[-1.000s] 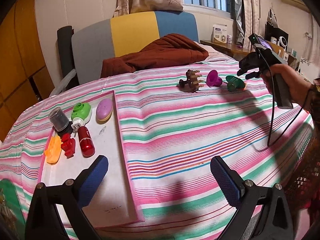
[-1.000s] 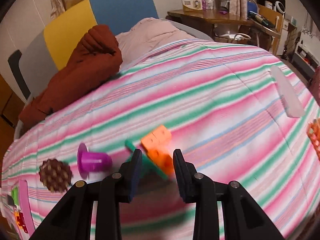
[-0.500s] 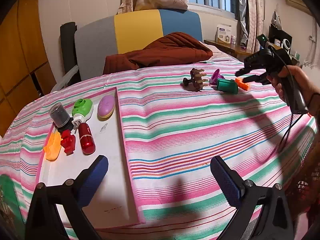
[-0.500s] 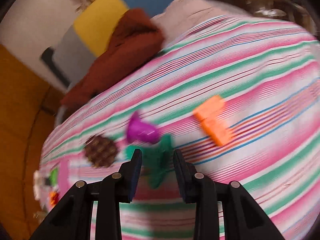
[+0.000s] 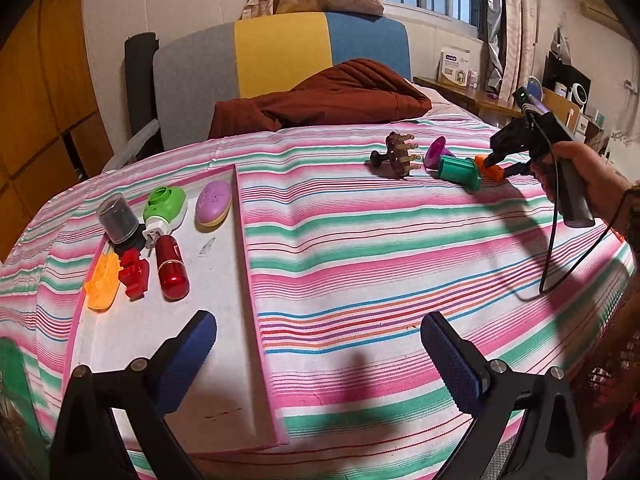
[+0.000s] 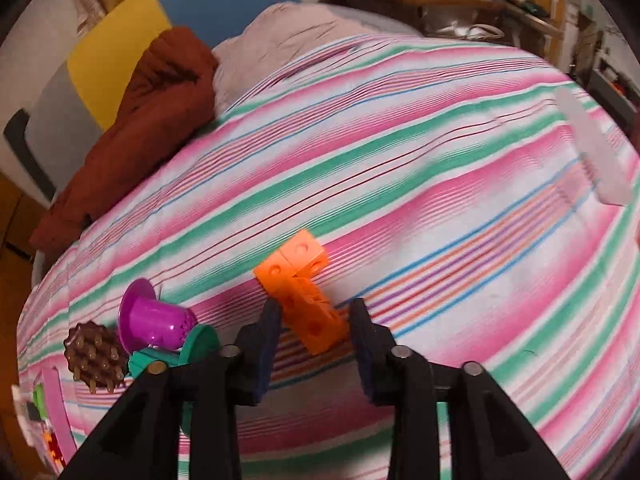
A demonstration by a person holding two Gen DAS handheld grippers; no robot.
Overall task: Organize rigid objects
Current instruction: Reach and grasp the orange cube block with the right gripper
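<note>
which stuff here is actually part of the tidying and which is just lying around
Job: orange block piece between the right gripper fingers; green spool, purple cup, brown brush; white tray.

Lying about: brown blanket, desk box.

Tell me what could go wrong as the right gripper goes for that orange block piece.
1. The right gripper is open around the orange block piece, which lies angled across the gap; closing on a corner could twist it or pop it loose.
2. The green cylinder sits right beside the left finger, with the purple funnel against it; a sideways nudge could roll both.
3. The soft striped bedspread may let the piece tip.
</note>
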